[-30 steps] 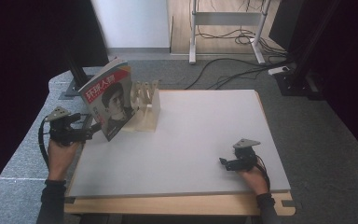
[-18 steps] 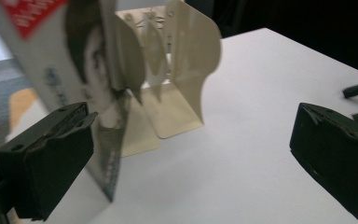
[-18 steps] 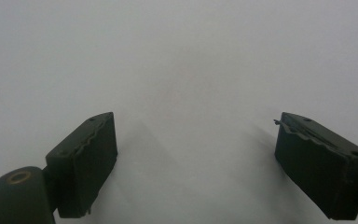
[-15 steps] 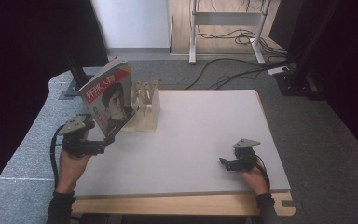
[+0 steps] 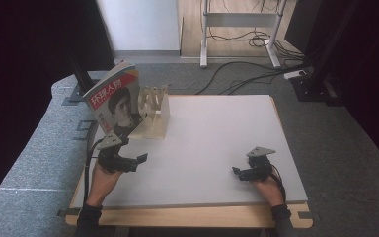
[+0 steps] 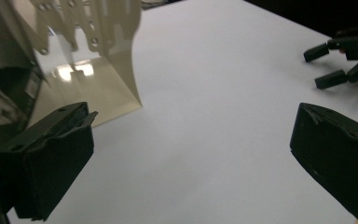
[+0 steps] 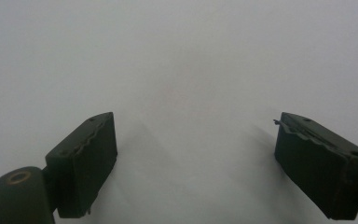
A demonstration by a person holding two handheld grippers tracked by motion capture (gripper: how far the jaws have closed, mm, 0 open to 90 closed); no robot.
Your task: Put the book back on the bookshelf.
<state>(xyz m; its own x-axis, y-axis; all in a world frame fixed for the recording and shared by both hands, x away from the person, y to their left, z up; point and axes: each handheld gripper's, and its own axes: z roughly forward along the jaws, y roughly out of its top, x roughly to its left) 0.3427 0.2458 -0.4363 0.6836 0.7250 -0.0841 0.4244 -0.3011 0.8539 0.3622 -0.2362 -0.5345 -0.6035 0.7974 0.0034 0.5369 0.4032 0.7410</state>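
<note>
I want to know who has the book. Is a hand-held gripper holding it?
No. Both are open and hold nothing: the left hand-held gripper and the right hand-held gripper. The book stands in the rack.

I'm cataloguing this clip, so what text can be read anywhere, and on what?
"环球人物": white characters on the red band across the magazine cover, standing in the beige rack.
Smaller print down the cover's left edge: too small to read.
Nothing else bears text.

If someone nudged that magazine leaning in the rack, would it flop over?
Probably. The magazine looks thin and stands tilted at the end of the slotted rack, so it may tip or slide. Gripped by one corner, its soft cover would likely bend.
</note>
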